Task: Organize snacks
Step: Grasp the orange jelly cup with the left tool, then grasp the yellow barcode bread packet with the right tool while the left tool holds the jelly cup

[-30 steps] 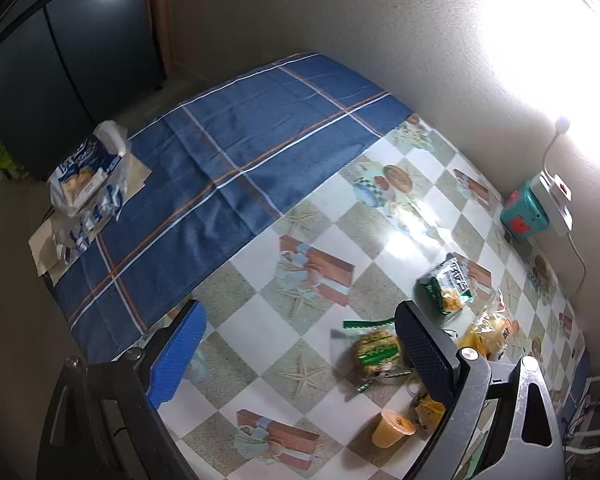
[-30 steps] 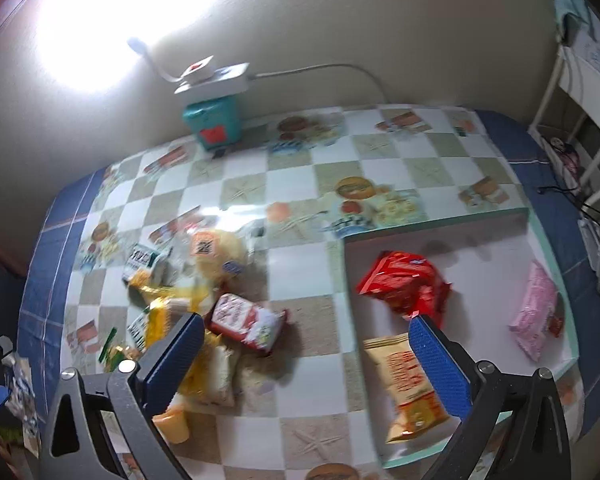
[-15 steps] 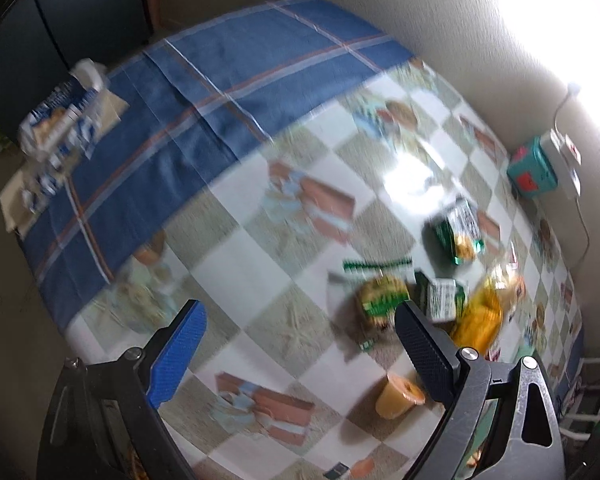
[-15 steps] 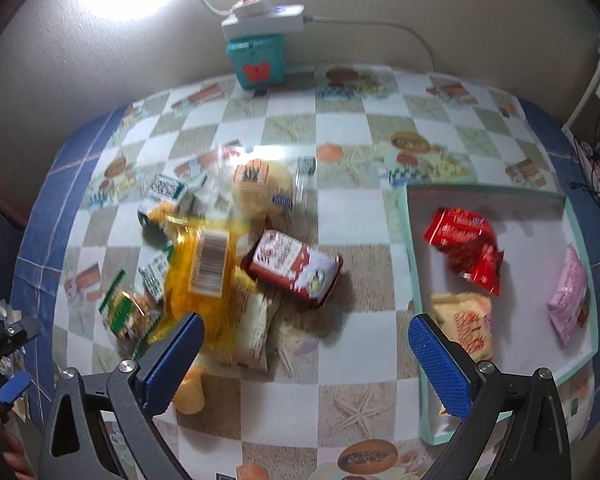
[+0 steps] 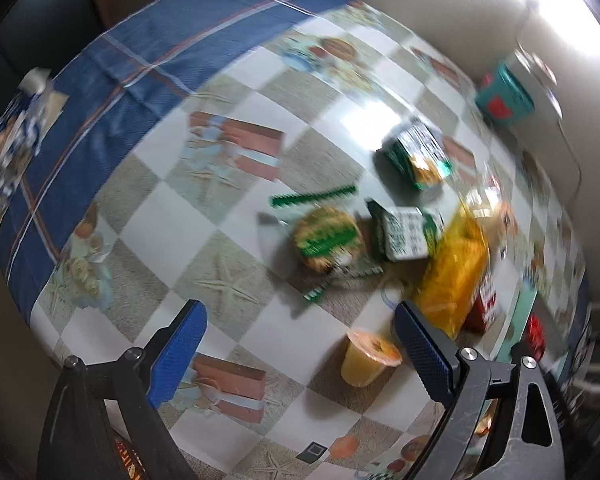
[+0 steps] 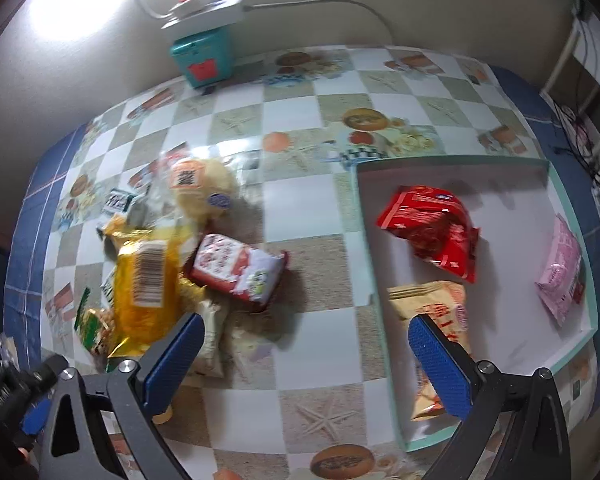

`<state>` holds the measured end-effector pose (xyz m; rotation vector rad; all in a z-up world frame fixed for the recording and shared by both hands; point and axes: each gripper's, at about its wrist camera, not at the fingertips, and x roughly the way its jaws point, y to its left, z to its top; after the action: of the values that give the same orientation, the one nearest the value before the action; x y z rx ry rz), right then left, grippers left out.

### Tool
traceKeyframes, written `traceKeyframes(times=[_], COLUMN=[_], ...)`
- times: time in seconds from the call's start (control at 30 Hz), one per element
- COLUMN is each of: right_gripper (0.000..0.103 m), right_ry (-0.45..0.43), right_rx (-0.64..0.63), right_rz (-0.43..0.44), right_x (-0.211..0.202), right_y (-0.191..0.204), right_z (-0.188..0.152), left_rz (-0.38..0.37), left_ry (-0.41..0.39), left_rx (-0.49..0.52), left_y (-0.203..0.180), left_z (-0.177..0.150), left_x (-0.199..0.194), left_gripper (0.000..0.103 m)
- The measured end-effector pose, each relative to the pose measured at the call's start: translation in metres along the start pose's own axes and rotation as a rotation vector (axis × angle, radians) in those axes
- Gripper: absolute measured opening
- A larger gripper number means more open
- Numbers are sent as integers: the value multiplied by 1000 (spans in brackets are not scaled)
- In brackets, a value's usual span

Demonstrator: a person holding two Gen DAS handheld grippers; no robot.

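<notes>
I see the loose snacks heaped at nine o'clock of the tray (image 6: 572, 240): a yellow bag (image 6: 146, 284) barcode-up, a red-and-white packet (image 6: 240, 270) lying flat just beside it at three o'clock, a pale round bun pack (image 6: 202, 188) at twelve. Inside the white, teal-rimmed tray lie a crumpled red bag (image 6: 432, 232), a tan packet (image 6: 436, 312) at six o'clock of it, and a pink packet (image 6: 560, 270) at the right wall.
</notes>
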<state>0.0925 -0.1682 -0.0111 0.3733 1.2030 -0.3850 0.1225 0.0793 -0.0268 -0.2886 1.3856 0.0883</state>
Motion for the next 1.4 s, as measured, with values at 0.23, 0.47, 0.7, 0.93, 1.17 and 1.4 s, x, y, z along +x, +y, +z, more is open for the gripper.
traceKeyframes(times=[0.23,0.47,0.7,0.93,1.17,1.4], right_gripper=[103,103,103,103,103,103], right_ry=[-2,0,3,4,-9,-33], right_rx=[46,53,38,25,-3,-45], right_rz=[-7,-3,-3,-8,-8,80], right_x=[-1,0,1,2,4,12], right_y=[-22,-26,-22,-18,-7,25], right_z=[5,6,6,5,5,3], left_rz=[42,50,63,58,30,26], left_ry=[28,124,162,159,157,106], left_rx=[194,239,267,245,197,122], left_y=[-45,-61,-73,-76,-60,-28], left_z=[-17,-30,-37,-36,-27,-5], left_x=[12,39,58,66,63,47], left_gripper=[95,69,50,37,37,37])
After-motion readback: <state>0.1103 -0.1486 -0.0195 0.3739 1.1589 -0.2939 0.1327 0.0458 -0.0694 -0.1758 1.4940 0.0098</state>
